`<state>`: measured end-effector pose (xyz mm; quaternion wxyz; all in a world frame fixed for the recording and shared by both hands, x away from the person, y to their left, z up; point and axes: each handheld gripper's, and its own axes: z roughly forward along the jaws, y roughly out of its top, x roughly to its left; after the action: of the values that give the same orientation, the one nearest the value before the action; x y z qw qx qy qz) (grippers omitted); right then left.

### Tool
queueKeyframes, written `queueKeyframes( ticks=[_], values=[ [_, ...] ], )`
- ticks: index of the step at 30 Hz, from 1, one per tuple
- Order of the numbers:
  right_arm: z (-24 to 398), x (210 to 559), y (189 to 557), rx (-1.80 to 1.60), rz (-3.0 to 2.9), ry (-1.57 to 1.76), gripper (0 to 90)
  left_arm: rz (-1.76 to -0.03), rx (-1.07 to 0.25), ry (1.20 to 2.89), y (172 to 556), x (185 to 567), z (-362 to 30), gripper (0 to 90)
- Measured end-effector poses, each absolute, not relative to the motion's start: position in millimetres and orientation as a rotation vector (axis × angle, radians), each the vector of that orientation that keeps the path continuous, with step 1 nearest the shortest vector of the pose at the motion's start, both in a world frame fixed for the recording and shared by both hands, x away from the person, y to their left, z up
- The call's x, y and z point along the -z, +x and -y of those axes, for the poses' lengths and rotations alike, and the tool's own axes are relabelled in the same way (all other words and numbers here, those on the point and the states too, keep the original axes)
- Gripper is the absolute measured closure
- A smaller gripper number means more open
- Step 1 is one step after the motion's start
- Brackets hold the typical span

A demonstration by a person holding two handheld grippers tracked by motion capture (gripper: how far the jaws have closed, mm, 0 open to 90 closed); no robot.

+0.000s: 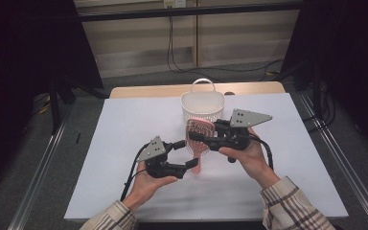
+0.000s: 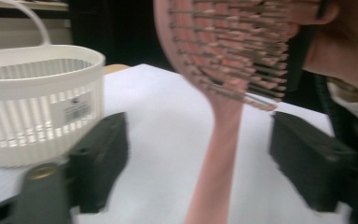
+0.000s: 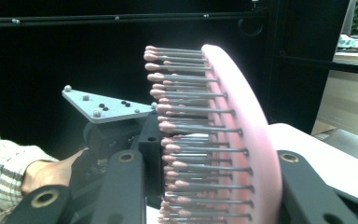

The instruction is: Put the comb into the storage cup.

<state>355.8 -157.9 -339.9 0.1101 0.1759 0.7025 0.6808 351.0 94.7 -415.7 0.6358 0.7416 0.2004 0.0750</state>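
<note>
1. A pink plastic paddle hairbrush with metal bristles [image 1: 200, 135] is held in the air above the middle of the white table surface [image 1: 124, 129], just in front of a white slotted plastic basket with a hoop handle [image 1: 202, 104] that stands near the far edge.
2. The brush head is clamped between the jaws of the right gripper [image 1: 197, 137]; in the right gripper view the bristle tips [image 3: 168, 126] are seen pressed toward one jaw and the pink back [image 3: 256, 135] against the other, at a moderate opening.
3. The brush handle [image 2: 216, 168] hangs down between the jaws of the left gripper [image 1: 190, 163]; in the left gripper view both jaws are seen standing wide, well clear of the handle on either side, so nothing is gripped there.
4. The step in hand is judged to be a handover, the brush being left to the right gripper alone.
5. To do it well, the left gripper should be drawn straight back off the handle without brushing it, so the head is not twisted in the right grip.
6. The right grip should be kept firm, since bristles give under pressure and the head could slip.
7. The basket rim should be cleared by the handle if the brush is carried over it.
</note>
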Motion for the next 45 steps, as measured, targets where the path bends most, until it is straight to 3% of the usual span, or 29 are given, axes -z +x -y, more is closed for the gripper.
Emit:
queueKeyframes(
  ticks=[14,45],
  values=[
    [165,336,356,-1.961,-2.034,0.573,62.2,-0.544,-0.267,1.634,347,412,-105,3.0],
    [177,333,358,-1.894,-1.942,0.681,62.2,-0.611,-0.427,1.570,328,408,-143,1.3]
  ],
)
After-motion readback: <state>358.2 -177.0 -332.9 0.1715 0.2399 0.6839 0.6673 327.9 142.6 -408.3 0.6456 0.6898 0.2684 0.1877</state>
